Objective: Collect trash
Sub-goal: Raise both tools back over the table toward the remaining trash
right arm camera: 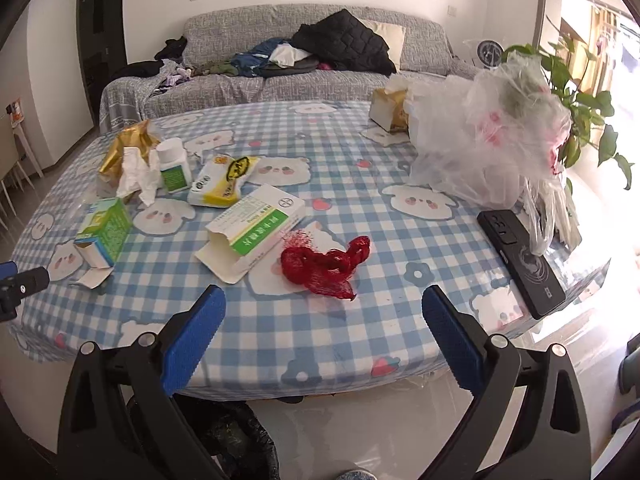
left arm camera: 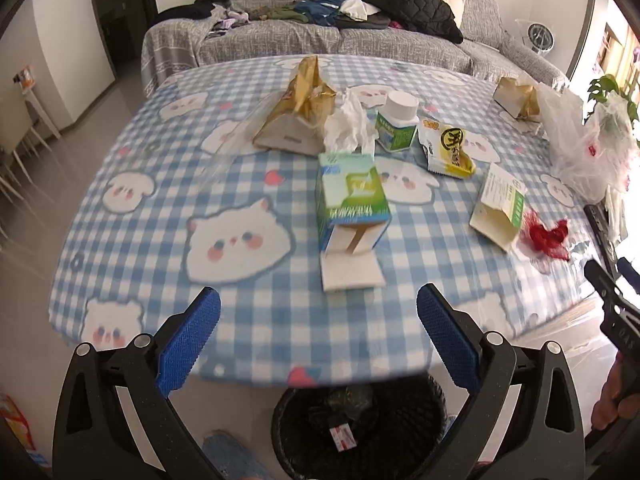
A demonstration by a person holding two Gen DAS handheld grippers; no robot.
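Note:
Trash lies scattered on the blue checked tablecloth [left arm camera: 248, 316]. A green-and-white carton [left arm camera: 352, 200] with an open flap sits just ahead of my left gripper [left arm camera: 318, 336], which is open and empty. A black mesh bin [left arm camera: 360, 428] stands below the table edge between its fingers. My right gripper [right arm camera: 324, 336] is open and empty, with a red mesh net [right arm camera: 324, 264] just beyond it and an opened white-and-green medicine box [right arm camera: 256, 228] to the net's left. Farther back lie a crumpled tissue [right arm camera: 138, 174], a white bottle [right arm camera: 174, 166], a yellow packet [right arm camera: 224, 180] and a gold bag [left arm camera: 300, 108].
A black phone [right arm camera: 520, 260] lies at the table's right edge beside clear plastic bags [right arm camera: 492, 132]. A second gold-lined box [right arm camera: 390, 110] sits at the back right. A grey sofa [left arm camera: 360, 36] piled with clothes stands behind the table. A green plant [right arm camera: 580, 92] is at the right.

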